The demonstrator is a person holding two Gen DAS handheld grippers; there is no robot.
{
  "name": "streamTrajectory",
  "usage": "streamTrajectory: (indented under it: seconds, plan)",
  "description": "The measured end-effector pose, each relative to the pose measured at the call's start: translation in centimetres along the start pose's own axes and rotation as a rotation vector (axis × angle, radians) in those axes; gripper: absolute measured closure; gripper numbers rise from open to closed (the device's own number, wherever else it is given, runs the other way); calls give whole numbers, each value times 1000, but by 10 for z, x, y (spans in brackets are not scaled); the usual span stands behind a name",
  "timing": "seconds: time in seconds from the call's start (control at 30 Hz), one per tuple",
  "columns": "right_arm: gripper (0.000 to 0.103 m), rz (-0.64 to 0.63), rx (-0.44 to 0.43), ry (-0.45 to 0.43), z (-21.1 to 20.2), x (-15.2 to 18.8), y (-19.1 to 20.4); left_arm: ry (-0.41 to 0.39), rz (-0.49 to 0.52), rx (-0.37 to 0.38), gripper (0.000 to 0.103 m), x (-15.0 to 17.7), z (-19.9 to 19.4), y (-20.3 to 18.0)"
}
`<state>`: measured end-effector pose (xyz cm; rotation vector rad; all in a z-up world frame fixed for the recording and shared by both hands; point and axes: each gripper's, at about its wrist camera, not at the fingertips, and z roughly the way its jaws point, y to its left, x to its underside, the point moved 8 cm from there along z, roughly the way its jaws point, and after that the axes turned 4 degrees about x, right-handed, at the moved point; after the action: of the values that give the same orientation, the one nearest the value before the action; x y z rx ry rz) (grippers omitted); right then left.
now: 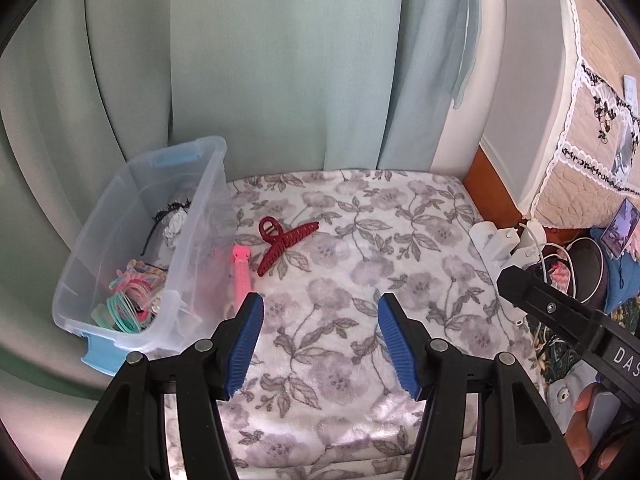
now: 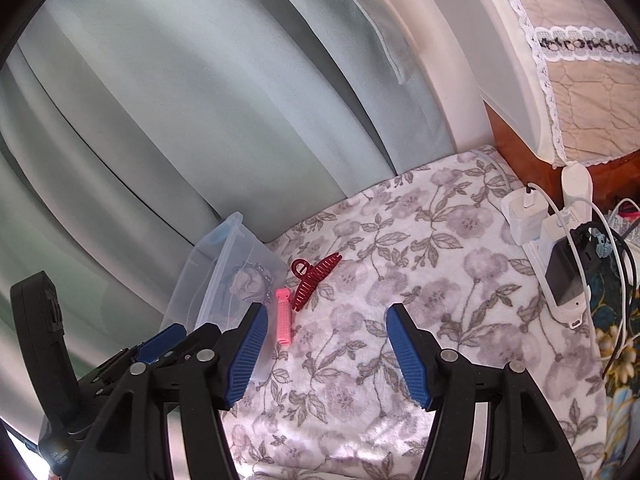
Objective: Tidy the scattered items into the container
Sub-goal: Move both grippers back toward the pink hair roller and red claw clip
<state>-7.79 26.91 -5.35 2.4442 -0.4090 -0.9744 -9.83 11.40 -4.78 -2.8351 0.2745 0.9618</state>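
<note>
A dark red claw hair clip [image 1: 286, 244] [image 2: 314, 280] lies on the floral blanket [image 1: 360, 264] [image 2: 400, 280]. A pink clip [image 1: 241, 276] [image 2: 283, 318] lies just left of it, beside a clear plastic bin [image 1: 132, 248] [image 2: 224, 276] with blue handles. The bin holds hair ties, a headband and other small accessories. My left gripper [image 1: 320, 340] hovers open over the blanket, nearer than both clips, with nothing between its blue pads [image 1: 248, 344]. My right gripper [image 2: 326, 352] is likewise open and empty; the pink clip sits just beyond its left pad [image 2: 248, 352].
Pale green curtains [image 1: 240, 80] hang behind the bin. A white power strip with chargers and cables [image 1: 508, 240] [image 2: 552, 236] lies along the blanket's right edge. A quilted lace-trimmed cover [image 1: 592, 140] stands at far right. A hand [image 1: 584, 432] holds the other gripper's body at lower right.
</note>
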Motion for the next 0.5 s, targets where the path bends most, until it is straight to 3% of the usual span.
streamTrajectory:
  seconds: [0.3,0.5]
  plan:
    - [37,15,22,108,38,21,-16,83,-37,-74,42,25,42,16]
    - [37,27,39,191,71,39,-26,112,-34,-226,42,43,86,25]
